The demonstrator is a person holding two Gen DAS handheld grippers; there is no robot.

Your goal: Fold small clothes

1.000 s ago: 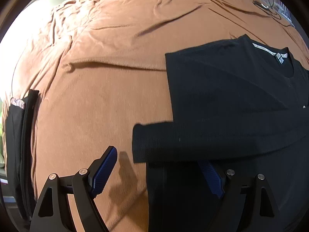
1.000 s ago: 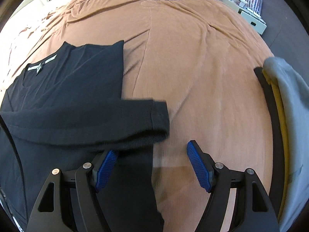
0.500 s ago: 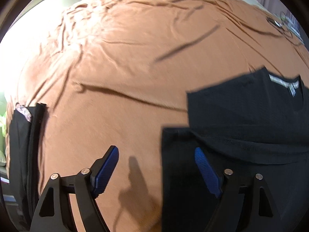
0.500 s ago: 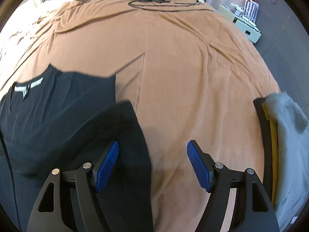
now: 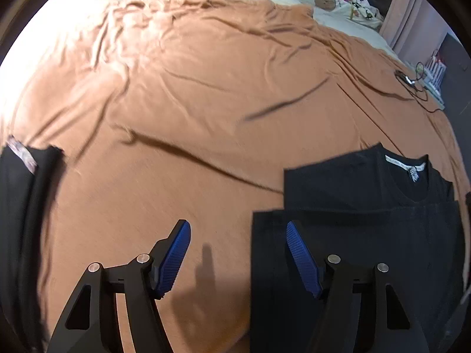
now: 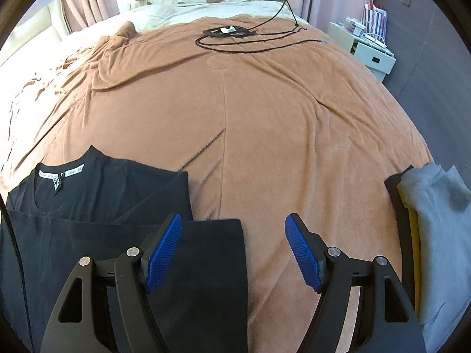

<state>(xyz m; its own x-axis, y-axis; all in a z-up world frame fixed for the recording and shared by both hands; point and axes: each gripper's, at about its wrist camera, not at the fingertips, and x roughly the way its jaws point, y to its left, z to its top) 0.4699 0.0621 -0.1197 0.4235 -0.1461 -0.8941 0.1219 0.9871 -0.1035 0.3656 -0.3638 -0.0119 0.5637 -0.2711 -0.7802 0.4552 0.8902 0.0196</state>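
Grippers, left (image 5: 238, 254) and right (image 6: 232, 248), gape wide and empty above a folded black shirt (image 6: 112, 194) on the brown blanket (image 6: 265, 117).

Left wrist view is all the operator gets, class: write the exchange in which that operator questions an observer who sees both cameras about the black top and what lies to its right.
Operator: My view cuts off the black top on the right. Where does it end?
Observer: In the right wrist view its folded right edge lies flat on the brown blanket.
Operator: Is anything beyond that edge?
Observer: Yes, a stack at the bed's right side, a grey garment on top.
Operator: Is the right claw holding cloth?
Observer: No, the right claw is open, empty, above that edge.
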